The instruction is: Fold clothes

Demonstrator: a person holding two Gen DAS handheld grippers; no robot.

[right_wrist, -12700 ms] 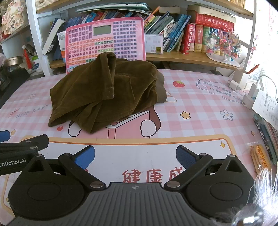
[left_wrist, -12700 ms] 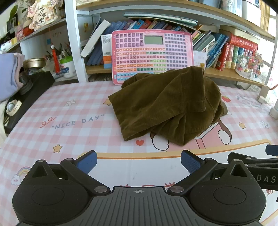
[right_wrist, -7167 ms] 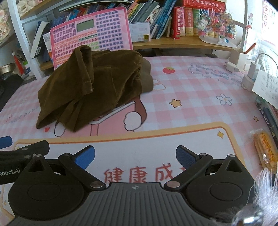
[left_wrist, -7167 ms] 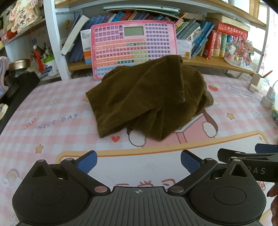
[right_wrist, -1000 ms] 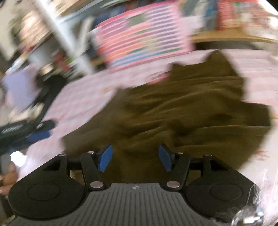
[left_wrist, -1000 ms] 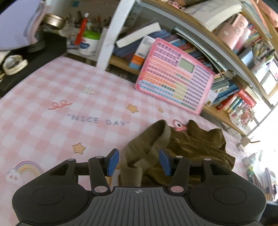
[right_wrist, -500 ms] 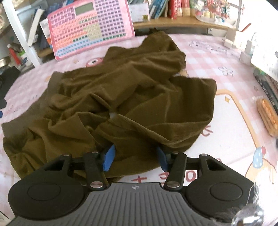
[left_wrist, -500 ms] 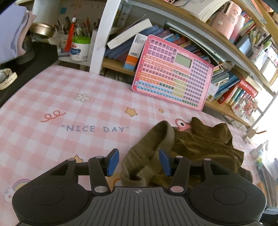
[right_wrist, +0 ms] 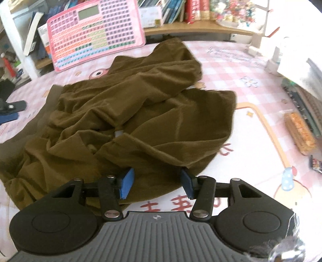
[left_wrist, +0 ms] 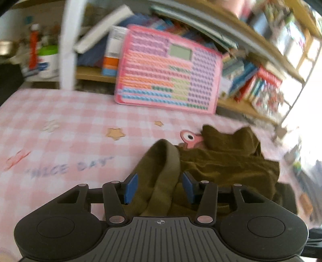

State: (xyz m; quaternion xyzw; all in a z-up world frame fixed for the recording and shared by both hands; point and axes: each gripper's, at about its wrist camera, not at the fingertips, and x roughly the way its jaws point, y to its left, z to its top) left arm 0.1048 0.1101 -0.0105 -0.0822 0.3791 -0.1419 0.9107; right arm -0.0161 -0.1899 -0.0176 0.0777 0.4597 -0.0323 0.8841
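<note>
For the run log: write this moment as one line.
stage: grasping | left tool: closing, waistband between pads | right tool: over garment edge, grip unclear | garment: crumpled on table

Your left gripper [left_wrist: 159, 188] is closing around the brown garment's [left_wrist: 227, 161] waistband fold, lower centre of frame.

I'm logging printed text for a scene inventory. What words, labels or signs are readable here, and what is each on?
"NICE DAY": blue letters on the pink checked tablecloth, blurred but legible.
Red Chinese characters on the tablecloth near the brown garment: cut off, unreadable.
Pink keypad board: keys too small.
Book spines: blurred.
</note>
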